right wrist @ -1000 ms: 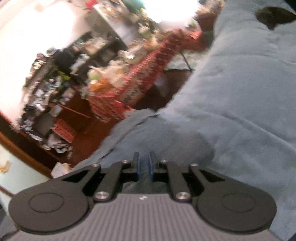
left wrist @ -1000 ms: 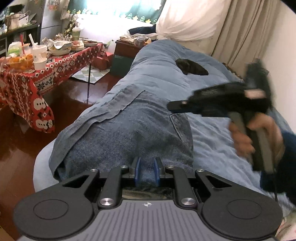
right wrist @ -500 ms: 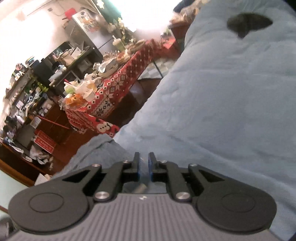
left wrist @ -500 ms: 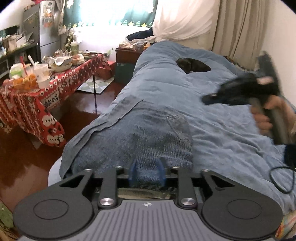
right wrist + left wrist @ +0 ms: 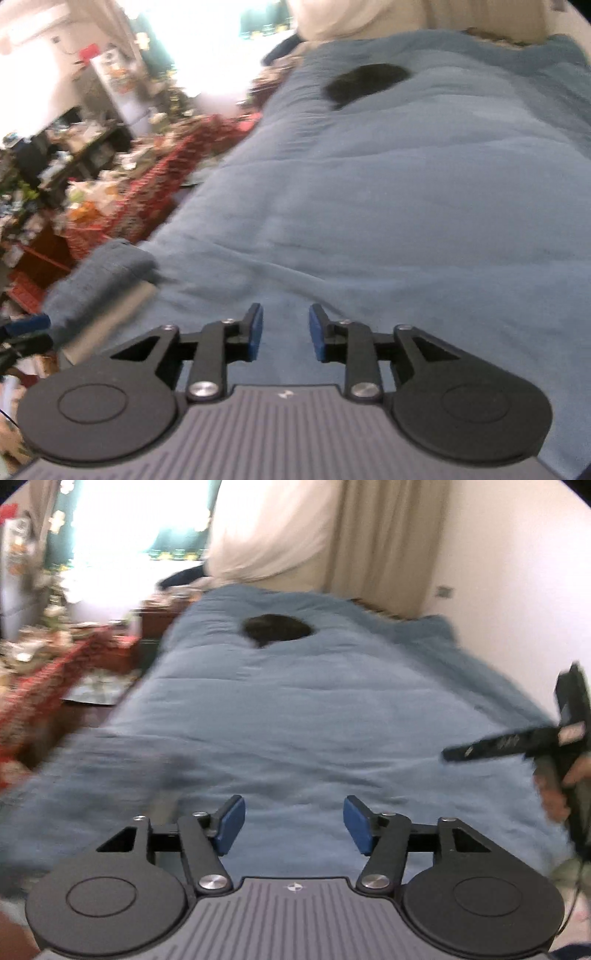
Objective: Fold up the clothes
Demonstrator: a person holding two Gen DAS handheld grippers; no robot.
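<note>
Denim garment (image 5: 99, 273) lies bunched at the left edge of the bed (image 5: 406, 206), lower left of the right wrist frame; blurred. We see the left gripper (image 5: 293, 825) with jaws opening, nothing between them, blue blanket below. Right gripper (image 5: 285, 332) jaws also opening, empty. Dark patch (image 5: 277, 629) sits on the blanket upper centre. Red-patterned bench (image 5: 159, 184) stands left of the bed.

A blue quilted bed cover (image 5: 314, 709) is spread over the bed. A small black bundle (image 5: 277, 629) lies on it toward the far end. Folded blue denim jeans (image 5: 99, 273) are set at its near left edge. A red patterned-cloth desk (image 5: 155, 192) stands left of the bed.
</note>
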